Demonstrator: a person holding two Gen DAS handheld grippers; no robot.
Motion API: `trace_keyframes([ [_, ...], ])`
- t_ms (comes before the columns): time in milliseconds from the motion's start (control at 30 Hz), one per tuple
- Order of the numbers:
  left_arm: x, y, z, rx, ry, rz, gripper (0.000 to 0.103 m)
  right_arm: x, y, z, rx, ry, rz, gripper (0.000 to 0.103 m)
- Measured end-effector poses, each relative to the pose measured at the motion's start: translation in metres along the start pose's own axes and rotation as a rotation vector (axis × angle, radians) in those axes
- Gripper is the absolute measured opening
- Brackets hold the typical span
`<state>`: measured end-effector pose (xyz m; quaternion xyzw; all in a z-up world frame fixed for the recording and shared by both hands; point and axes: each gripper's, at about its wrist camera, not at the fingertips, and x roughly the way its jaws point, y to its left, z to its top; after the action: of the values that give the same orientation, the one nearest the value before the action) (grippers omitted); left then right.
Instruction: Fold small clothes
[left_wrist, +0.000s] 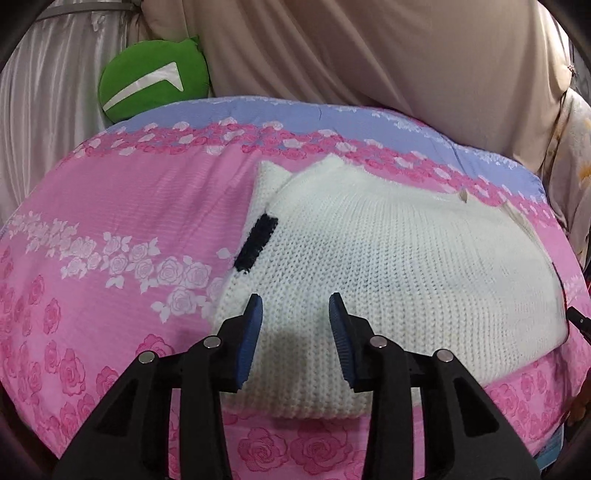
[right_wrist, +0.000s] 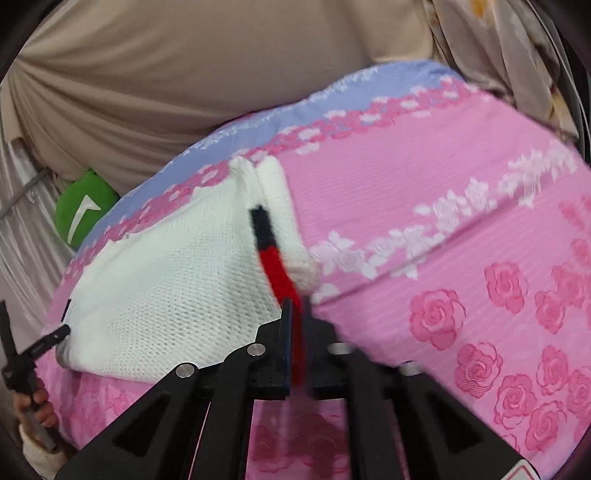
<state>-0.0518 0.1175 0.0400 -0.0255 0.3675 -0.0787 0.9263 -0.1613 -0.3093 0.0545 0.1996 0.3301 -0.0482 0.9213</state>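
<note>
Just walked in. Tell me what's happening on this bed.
A person with a handheld gripper in each hand is folding a small white knit sweater on a pink rose-print bedspread. The right gripper is shut on the sweater's red and black trim at one edge. The left gripper hangs open over the sweater's near part, gripping nothing. A green cushion sits behind.

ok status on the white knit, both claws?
Left claw open over white knit, nothing gripped. Right claw shut on its red trim. Nothing in the way.
</note>
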Motion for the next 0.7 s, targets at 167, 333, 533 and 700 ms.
trace_keyframes([
  [167, -0.012, 0.003, 0.02, -0.053, -0.057, 0.056, 0.07, 0.02, 0.088, 0.015, -0.161, 0.0, 0.196, 0.015],
  [333, 0.016, 0.01, 0.027, -0.102, 0.02, 0.124, 0.07, 0.068, 0.168, 0.02, -0.292, 0.064, 0.293, 0.015],
  [533, 0.041, 0.017, 0.025, -0.14, 0.078, 0.135, 0.07, 0.136, 0.199, 0.016, -0.343, 0.168, 0.253, 0.015],
  [700, 0.057, 0.021, 0.025, -0.153, 0.103, 0.133, 0.076, 0.153, 0.183, 0.011, -0.31, 0.196, 0.279, 0.01],
])
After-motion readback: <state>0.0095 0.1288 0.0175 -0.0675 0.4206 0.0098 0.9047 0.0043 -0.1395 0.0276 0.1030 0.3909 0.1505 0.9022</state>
